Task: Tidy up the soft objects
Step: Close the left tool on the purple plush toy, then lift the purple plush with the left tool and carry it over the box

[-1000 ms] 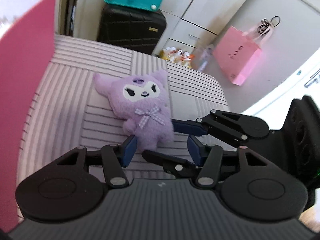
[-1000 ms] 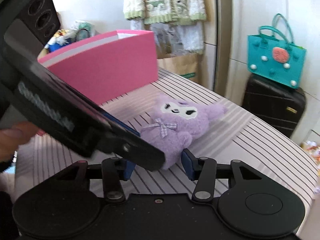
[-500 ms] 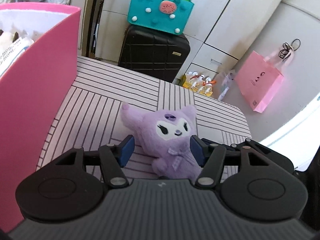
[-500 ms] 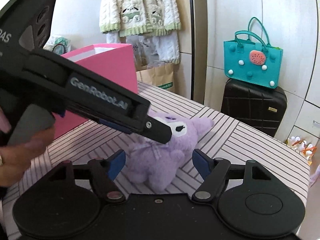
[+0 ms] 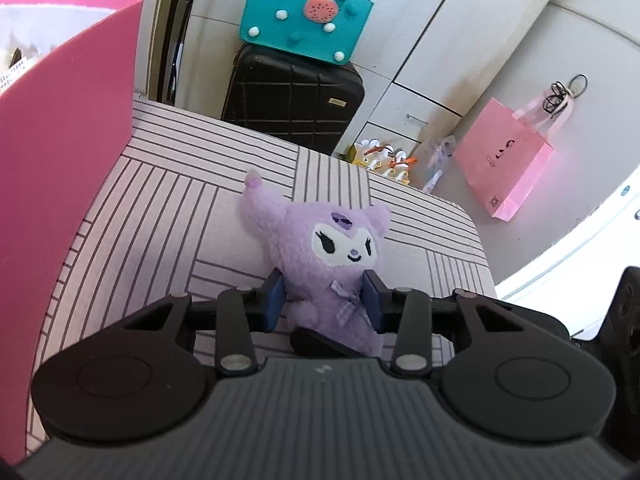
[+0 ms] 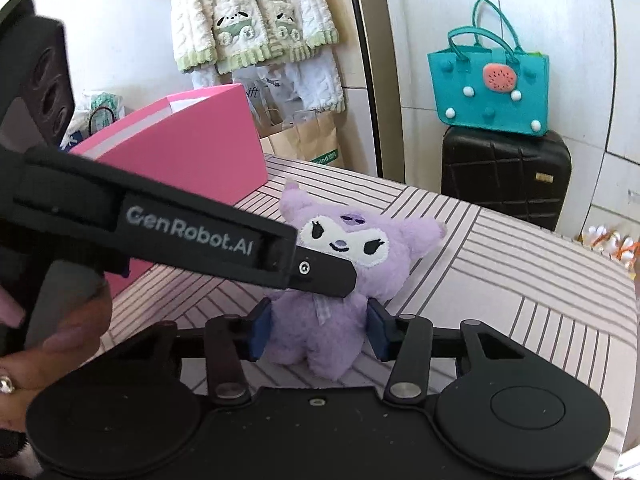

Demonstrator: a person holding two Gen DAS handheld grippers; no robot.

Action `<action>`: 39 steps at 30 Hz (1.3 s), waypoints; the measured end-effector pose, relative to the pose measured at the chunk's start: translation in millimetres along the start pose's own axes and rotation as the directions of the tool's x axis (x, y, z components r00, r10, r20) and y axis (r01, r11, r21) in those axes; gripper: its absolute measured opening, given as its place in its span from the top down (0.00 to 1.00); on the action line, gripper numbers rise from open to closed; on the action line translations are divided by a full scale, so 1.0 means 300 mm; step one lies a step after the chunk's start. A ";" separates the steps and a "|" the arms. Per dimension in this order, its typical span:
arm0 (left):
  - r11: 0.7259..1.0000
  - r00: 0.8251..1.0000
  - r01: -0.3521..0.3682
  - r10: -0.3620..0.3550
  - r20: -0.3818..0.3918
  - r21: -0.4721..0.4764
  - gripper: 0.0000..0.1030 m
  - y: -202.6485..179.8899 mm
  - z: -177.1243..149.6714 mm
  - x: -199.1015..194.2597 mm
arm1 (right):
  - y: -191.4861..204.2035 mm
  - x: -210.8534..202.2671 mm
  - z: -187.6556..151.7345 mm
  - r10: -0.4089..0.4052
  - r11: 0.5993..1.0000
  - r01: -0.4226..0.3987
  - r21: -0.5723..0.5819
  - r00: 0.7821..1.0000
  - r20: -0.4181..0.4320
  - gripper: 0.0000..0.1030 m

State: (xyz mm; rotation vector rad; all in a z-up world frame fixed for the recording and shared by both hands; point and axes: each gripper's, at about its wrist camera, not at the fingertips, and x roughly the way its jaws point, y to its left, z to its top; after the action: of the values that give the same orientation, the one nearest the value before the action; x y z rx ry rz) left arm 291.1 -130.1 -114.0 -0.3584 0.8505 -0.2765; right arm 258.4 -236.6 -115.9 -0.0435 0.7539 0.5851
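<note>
Now both the left gripper and right gripper are closing on the purple plush toy beside the pink box; next, lift it in.

Both tools are matte black with blue pads and silver pivot screws. The left tool bears white "GenRobot.AI" lettering. The left hand wears a ring.

The plush toy sits mid-frame on the bench, the box at frame left. Behind the bench, upper centre, a tote bag rests atop a suitcase.
</note>
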 end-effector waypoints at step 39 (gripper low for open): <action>0.954 0.962 0.233 -0.197 -0.186 0.192 0.62 0.079 -0.174 -0.772 | 0.570 -0.493 -0.007 0.091 0.995 -0.084 0.053 0.987 -0.134 0.49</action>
State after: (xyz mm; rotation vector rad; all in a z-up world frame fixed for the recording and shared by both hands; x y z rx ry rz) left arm 107.3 -31.7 1.9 -0.2300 0.9360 -0.6029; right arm 83.4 -165.0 8.4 -0.0070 0.9054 0.6525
